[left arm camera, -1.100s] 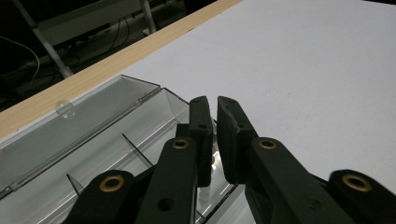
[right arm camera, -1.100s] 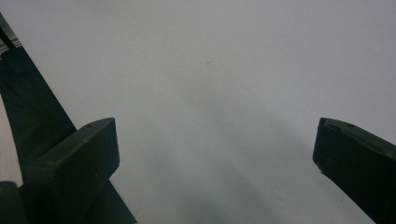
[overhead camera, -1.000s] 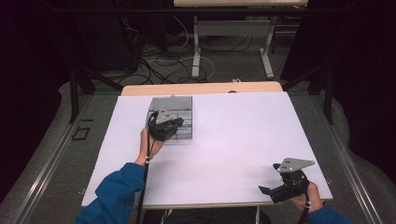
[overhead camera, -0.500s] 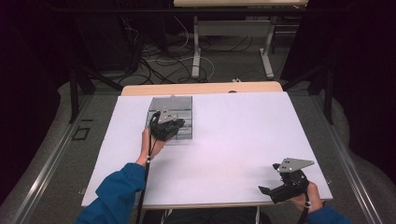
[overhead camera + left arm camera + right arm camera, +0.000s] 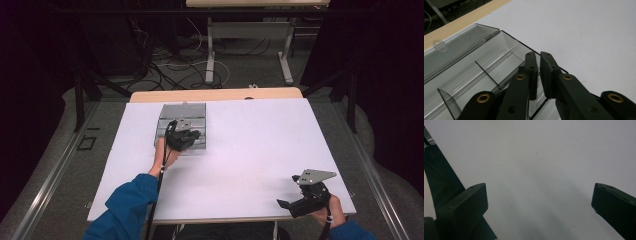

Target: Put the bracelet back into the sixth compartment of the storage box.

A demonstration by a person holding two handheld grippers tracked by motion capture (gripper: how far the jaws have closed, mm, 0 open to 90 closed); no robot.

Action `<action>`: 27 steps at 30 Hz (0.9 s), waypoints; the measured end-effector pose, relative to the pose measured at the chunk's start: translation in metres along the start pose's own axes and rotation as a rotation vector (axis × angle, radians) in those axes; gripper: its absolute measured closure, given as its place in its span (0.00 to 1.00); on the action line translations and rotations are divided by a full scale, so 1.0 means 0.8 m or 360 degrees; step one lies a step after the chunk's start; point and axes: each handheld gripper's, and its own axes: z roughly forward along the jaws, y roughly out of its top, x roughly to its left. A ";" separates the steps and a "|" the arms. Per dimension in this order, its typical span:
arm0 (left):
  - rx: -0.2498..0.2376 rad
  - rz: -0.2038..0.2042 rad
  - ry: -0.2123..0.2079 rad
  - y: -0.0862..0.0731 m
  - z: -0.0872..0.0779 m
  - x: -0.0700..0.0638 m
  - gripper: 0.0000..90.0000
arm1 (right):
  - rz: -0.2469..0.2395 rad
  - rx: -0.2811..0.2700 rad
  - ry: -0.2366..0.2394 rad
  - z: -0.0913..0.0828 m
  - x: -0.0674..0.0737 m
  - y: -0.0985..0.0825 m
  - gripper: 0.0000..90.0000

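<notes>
A clear plastic box (image 5: 182,125) sits on the white table (image 5: 250,145), near the far edge on the left side. The left hand-held gripper (image 5: 537,72) is over the box, and its jaws are clenched on the box's thin clear wall. The right hand-held gripper (image 5: 295,202) rests at the table's near right corner, jaws wide apart, holding nothing.

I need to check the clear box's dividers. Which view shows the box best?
The left gripper view: the clear box is close, with its lid open and its dividers plain. The high view shows the whole box, small and partly covered by the left tongs.
</notes>
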 end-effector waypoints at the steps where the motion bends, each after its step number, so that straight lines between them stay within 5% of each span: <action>1: -0.0019 -0.0010 0.0018 -0.001 0.003 0.000 0.94 | 0.0013 -0.0006 -0.0011 0.000 0.001 0.000 0.00; 15: 0.0108 -0.0077 0.0081 -0.005 0.017 0.013 0.91 | 0.0025 0.0002 -0.0010 0.000 0.002 0.000 0.00; 24: 0.0069 -0.0129 0.0154 -0.002 0.008 0.013 0.63 | 0.0015 0.0008 -0.0006 -0.001 0.001 0.000 0.00; 27: 0.0072 -0.0152 0.0149 0.000 0.000 0.011 0.44 | 0.0004 -0.0006 -0.0014 0.000 0.001 0.000 0.00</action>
